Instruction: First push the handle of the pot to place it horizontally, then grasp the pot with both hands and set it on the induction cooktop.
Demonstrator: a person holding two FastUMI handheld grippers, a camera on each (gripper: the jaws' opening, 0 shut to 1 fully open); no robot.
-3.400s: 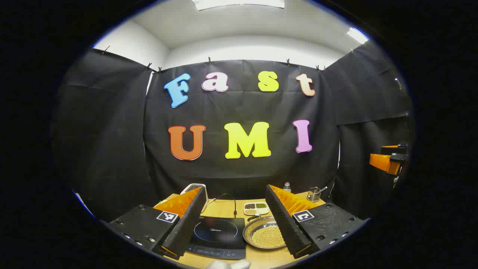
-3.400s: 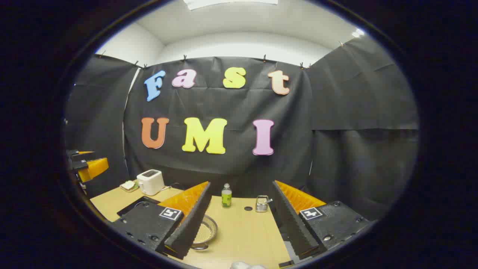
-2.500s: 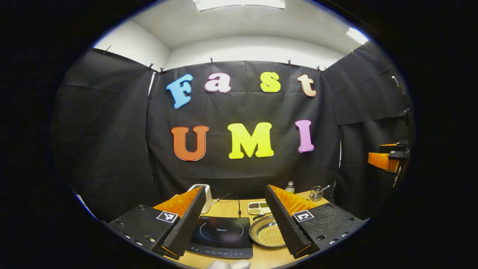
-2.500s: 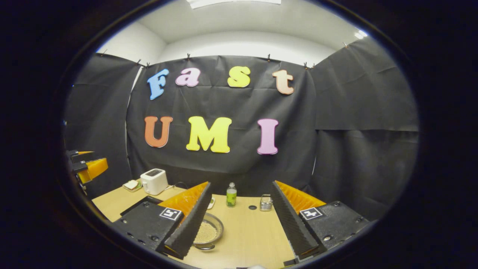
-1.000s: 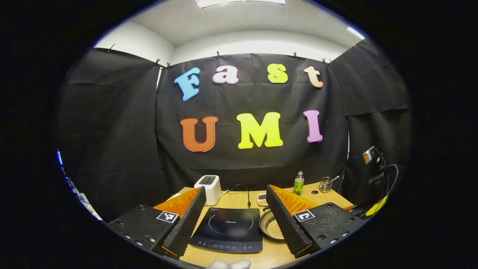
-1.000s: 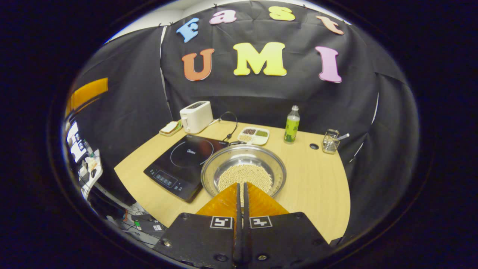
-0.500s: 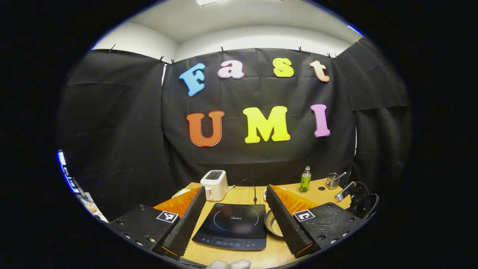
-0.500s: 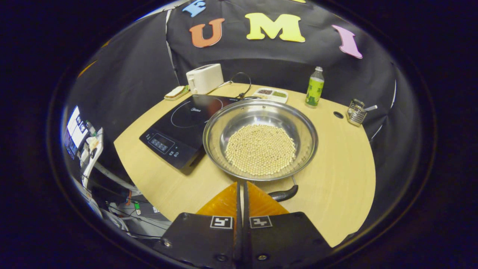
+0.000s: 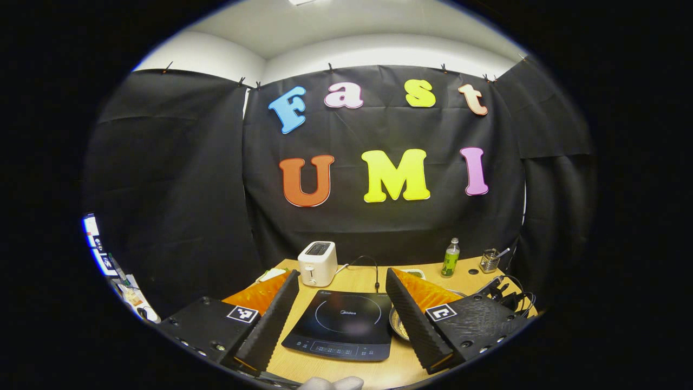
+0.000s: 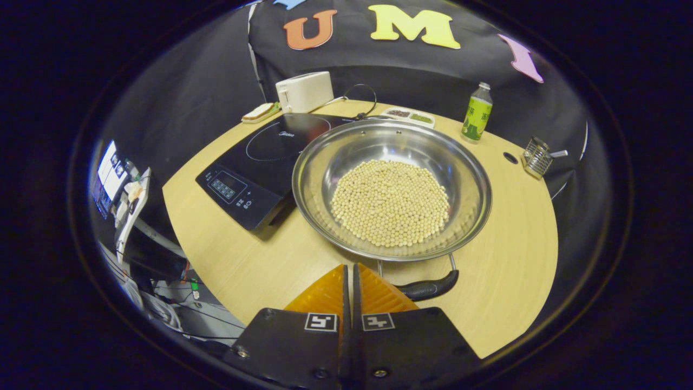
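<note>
Fingers of the right gripper [image 10: 349, 271] were pressed together with nothing between them, their tips just beside the pot's near handle [image 10: 427, 290]. That pot [image 10: 391, 187], full of pale beans [image 10: 390, 201], sat on the table [image 10: 260, 265] with its rim touching the induction cooktop [image 10: 259, 167]. Meanwhile the left gripper [image 9: 342, 279] was spread wide and empty, above the table's near edge, facing the cooktop and a toaster [image 9: 318, 263].
</note>
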